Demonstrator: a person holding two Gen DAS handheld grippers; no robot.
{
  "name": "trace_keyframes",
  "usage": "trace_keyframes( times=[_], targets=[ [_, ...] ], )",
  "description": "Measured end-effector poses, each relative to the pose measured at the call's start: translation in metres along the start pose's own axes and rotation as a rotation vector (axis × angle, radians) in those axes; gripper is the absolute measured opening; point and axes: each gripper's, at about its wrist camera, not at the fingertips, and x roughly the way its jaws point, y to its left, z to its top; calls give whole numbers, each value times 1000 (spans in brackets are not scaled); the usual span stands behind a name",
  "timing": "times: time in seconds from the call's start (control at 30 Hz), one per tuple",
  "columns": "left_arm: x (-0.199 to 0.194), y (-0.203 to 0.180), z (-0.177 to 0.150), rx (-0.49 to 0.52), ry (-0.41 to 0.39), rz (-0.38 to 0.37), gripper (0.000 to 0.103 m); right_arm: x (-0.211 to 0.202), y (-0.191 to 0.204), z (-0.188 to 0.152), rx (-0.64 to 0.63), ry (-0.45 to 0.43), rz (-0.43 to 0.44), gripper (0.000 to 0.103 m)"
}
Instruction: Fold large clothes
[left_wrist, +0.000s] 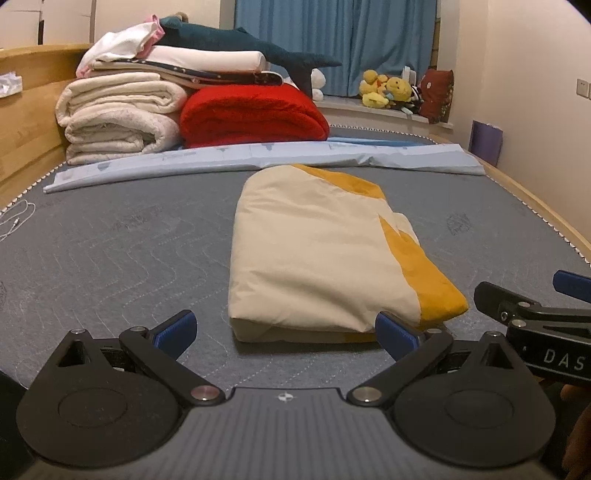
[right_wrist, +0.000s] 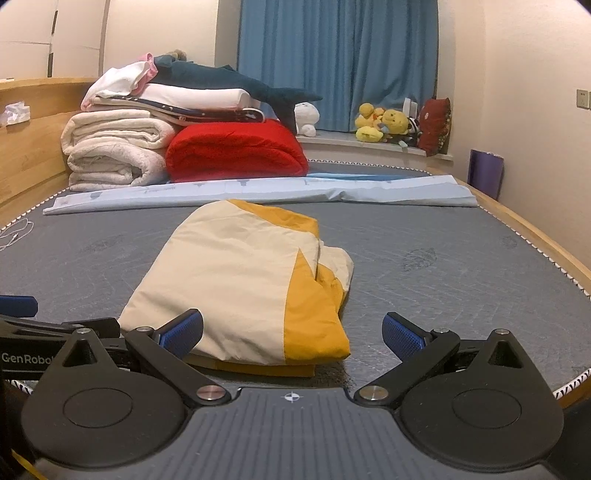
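Note:
A cream and mustard-yellow garment (left_wrist: 314, 254) (right_wrist: 243, 284) lies folded into a thick rectangle on the grey mattress (left_wrist: 122, 243) (right_wrist: 461, 266). My left gripper (left_wrist: 286, 332) hovers just short of its near edge, jaws spread wide, nothing between the blue pads (left_wrist: 177, 328). My right gripper (right_wrist: 293, 334) stands open the same way at the near edge, its left pad (right_wrist: 183, 332) in front of the cream corner, not pressing it. The right gripper's finger (left_wrist: 532, 314) shows at the right in the left wrist view; the left gripper (right_wrist: 33, 332) shows at the left in the right wrist view.
A light blue folded sheet (left_wrist: 258, 158) (right_wrist: 258, 190) stretches across the mattress behind the garment. Stacked white blankets (left_wrist: 114, 118), a red blanket (left_wrist: 251, 114) and a plush shark (left_wrist: 240, 40) sit at the back left. A wooden bed frame (left_wrist: 26, 122) borders the bed. A white cable (left_wrist: 16, 221) lies at the left.

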Motion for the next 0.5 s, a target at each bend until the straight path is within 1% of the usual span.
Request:
trace_keyframes(
  times=[0.5],
  targets=[
    [4, 0, 1, -11, 13, -2, 103, 1, -1, 1, 2, 6, 1, 102]
  ],
)
